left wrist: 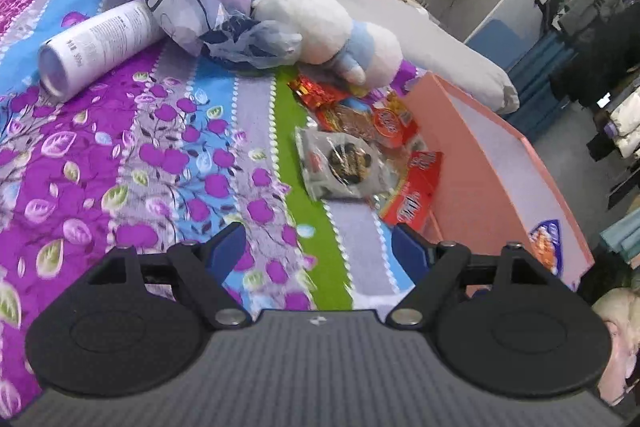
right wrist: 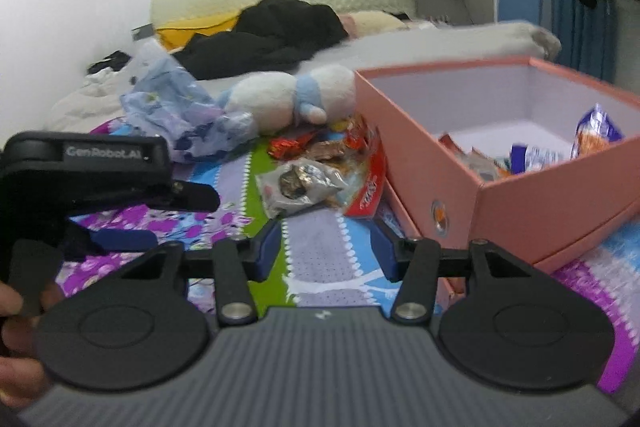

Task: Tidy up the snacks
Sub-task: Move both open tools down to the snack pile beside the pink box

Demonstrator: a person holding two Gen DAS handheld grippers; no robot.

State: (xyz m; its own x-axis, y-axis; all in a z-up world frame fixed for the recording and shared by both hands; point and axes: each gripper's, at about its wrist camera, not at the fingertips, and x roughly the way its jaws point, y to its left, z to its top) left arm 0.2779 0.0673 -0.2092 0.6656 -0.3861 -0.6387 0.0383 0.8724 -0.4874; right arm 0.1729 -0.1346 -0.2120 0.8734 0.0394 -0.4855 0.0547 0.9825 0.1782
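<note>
left wrist – tongs (left wrist: 316,247) wide apart, empty

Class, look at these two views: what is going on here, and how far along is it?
A person is sorting snacks on a bed into a pink box. Both tools, left tool and right tool, are open and hold nothing. Several packets already lie in the box. A grey packet and red packets are left on the floral bedspread beside it, near a plush toy.
</note>
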